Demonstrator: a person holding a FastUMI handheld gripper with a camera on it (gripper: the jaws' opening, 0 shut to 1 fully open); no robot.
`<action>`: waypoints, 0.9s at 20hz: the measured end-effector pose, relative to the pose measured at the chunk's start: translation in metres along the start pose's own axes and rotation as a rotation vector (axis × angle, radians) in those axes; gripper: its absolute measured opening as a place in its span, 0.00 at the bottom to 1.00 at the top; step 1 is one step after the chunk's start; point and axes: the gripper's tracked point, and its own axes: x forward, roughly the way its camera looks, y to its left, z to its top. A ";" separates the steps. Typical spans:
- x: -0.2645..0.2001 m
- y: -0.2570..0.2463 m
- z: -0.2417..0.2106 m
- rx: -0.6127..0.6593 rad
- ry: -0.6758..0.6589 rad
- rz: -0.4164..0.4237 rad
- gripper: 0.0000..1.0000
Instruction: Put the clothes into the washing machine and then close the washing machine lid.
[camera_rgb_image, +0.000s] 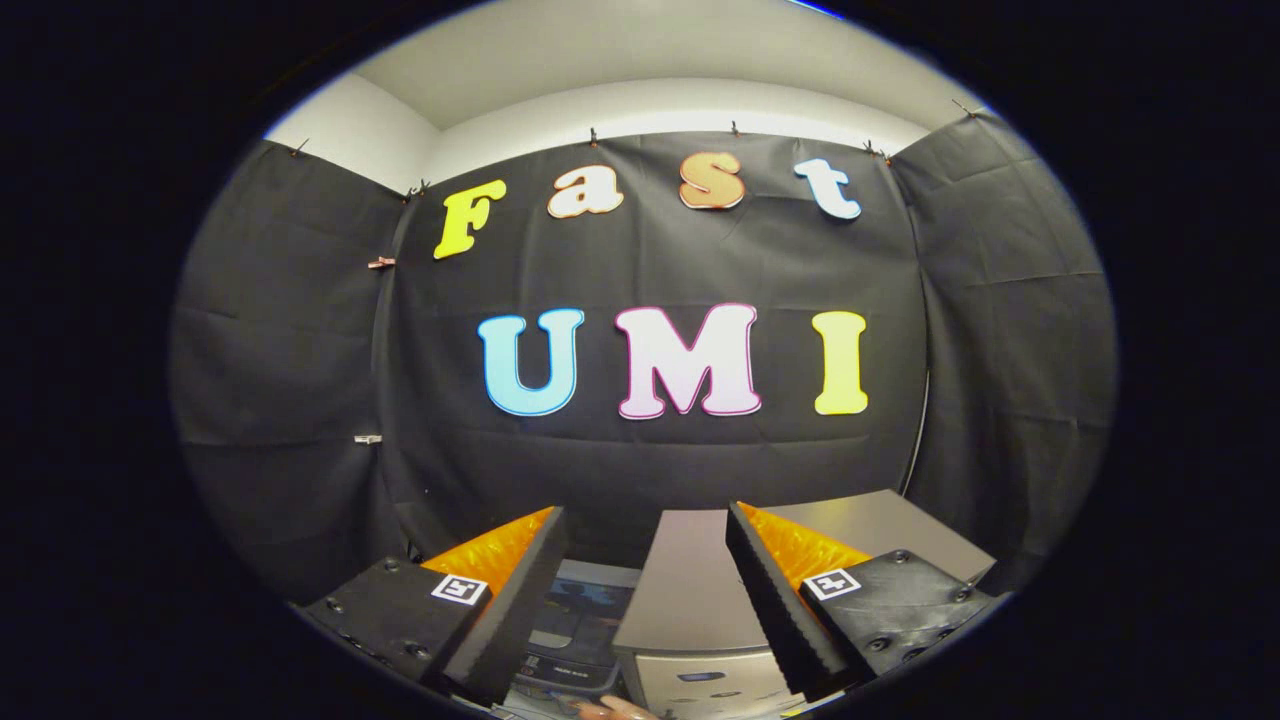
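Two dark fingers of the tool (640, 600) fill the bottom of the frame, spread well apart with nothing between their ribbed inner faces; orange shells back them, and each black mount carries a small square marker. At the very bottom, between the fingers, a fingertip (615, 708) of a person's hand pokes in.

Just ahead, low centre, sits the washing machine (690, 640), a grey boxy body with a pale front panel. Its flat grey lid (880, 530) seems to reach back toward the lower right, though the right finger hides too much to say whether it is up or down. To the left of the machine, in the gap between the fingers, lies something dark with bluish patches (580, 610); it may be the clothes, but I cannot be sure.

If cloth, it should be light, limp and prone to trailing, so pinch a bunched fold, not an edge. Stiff and hinged, the lid wants a push near its free edge.

Beyond hangs the booth's black cloth wall (300, 350).
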 end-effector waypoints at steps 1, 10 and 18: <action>-0.008 -0.009 0.003 -0.008 -0.010 -0.005 0.99; -0.065 -0.061 0.035 -0.062 -0.104 -0.011 0.99; -0.085 -0.082 0.047 -0.061 -0.165 -0.054 0.98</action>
